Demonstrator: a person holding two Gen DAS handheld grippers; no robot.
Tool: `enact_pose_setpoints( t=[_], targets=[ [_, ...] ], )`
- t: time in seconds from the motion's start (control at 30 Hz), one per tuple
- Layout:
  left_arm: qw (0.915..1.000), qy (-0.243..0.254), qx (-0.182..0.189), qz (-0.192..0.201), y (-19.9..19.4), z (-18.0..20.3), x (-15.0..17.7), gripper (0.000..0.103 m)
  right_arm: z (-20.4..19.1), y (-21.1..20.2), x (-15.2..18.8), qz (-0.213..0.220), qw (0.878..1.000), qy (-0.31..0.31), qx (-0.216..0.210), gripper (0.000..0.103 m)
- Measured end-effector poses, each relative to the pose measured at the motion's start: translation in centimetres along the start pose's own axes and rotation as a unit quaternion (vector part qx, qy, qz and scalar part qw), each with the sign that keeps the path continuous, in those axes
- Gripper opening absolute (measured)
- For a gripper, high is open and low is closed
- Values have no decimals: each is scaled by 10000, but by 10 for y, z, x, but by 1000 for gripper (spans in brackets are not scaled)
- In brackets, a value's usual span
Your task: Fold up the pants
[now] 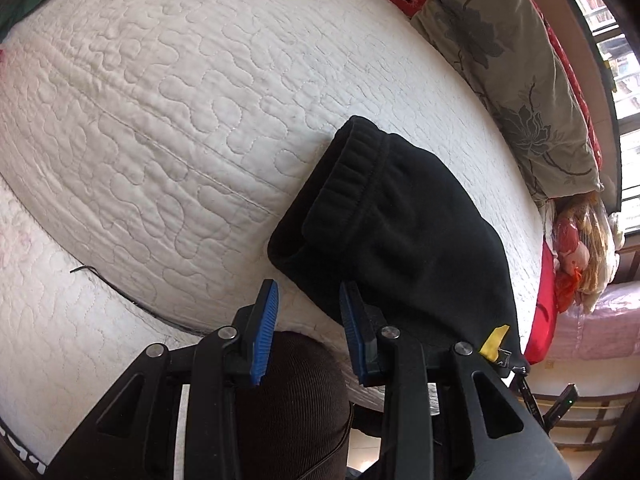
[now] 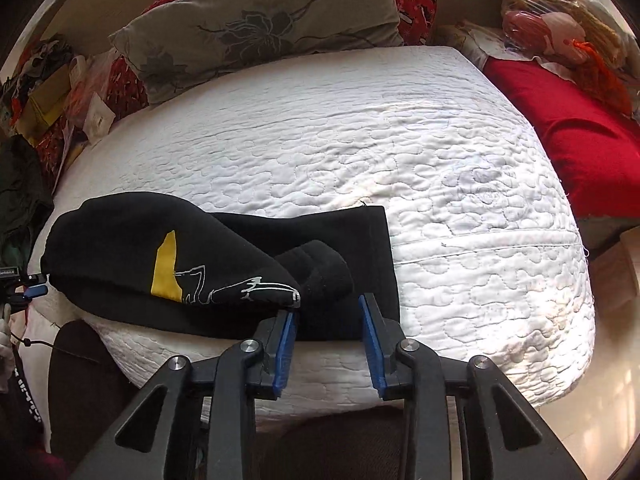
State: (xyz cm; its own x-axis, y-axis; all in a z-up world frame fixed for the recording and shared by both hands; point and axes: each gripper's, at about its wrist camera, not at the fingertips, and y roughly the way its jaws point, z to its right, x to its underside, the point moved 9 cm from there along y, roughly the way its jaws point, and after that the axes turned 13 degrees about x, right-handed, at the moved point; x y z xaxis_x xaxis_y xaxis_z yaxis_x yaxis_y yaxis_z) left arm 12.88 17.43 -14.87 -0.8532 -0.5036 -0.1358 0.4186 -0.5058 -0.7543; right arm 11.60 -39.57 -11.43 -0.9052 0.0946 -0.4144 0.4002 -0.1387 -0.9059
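Note:
Black pants (image 1: 404, 236) lie folded in a bundle near the front edge of a white quilted mattress (image 1: 180, 128). Their ribbed waistband faces up-left in the left wrist view. A yellow patch and white line drawing show on the pants in the right wrist view (image 2: 168, 264). My left gripper (image 1: 308, 300) is open and empty, just short of the bundle's near corner. My right gripper (image 2: 328, 312) is open and empty at the bundle's front edge. The mattress also shows in the right wrist view (image 2: 440, 180).
A grey floral pillow (image 2: 260, 24) and red bedding (image 2: 580, 140) lie along the far and right sides of the mattress. Bagged items (image 2: 560, 28) sit at the far right corner. Clutter (image 2: 48, 80) lies far left. A window (image 1: 616, 60) is at the right.

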Motion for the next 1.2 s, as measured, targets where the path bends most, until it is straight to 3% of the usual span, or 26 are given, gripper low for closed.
enact_pose_setpoints(
  t=[0.07,0.17,0.2,0.27,0.4,0.63,0.7,0.73,0.8,0.87,0.97,1.0,1.1,1.2],
  targets=[
    [9998,-106,144,93,-11,-1,5,30,14,-9,3,-73,9996,279,37,38],
    [9983,-223,524,98,-17,11,15,30,21,-18,1,-269,9918,1091,-616,47],
    [9979,-210,598,120,-17,16,17,30,20,-18,0,-359,9852,1395,-931,55],
    [9971,-166,728,131,-11,28,18,33,13,-15,-1,-559,9701,1857,-1458,59],
    [9962,-229,837,74,11,46,14,38,-7,-1,-3,-976,9357,2568,-2215,59],
    [9973,-474,565,41,48,35,2,38,-23,34,-9,-1413,8995,3379,-2382,58],
    [9976,-540,437,79,56,30,-3,38,-23,45,-6,-1510,8938,3524,-2328,47],
    [9977,-579,353,85,59,27,-5,37,-22,49,-7,-1521,8923,3566,-2311,31],
    [9972,-687,285,54,63,26,-12,26,-21,52,-17,-1437,8951,3519,-2332,19],
    [9973,-659,329,34,60,34,-20,10,-19,38,-43,-1018,9072,3298,-2405,16],
    [9971,-438,552,285,32,56,-28,9,-12,-11,-81,-64,9173,2903,-2726,14],
    [9973,-300,555,389,22,61,-29,9,-9,-19,-83,67,9186,2841,-2746,14],
    [9975,-153,506,479,13,55,-20,9,0,-1,-57,-262,9319,2670,-2439,14],
    [9993,-289,203,145,35,29,0,9,6,42,-14,-914,9384,2680,-1979,14]
  ],
)
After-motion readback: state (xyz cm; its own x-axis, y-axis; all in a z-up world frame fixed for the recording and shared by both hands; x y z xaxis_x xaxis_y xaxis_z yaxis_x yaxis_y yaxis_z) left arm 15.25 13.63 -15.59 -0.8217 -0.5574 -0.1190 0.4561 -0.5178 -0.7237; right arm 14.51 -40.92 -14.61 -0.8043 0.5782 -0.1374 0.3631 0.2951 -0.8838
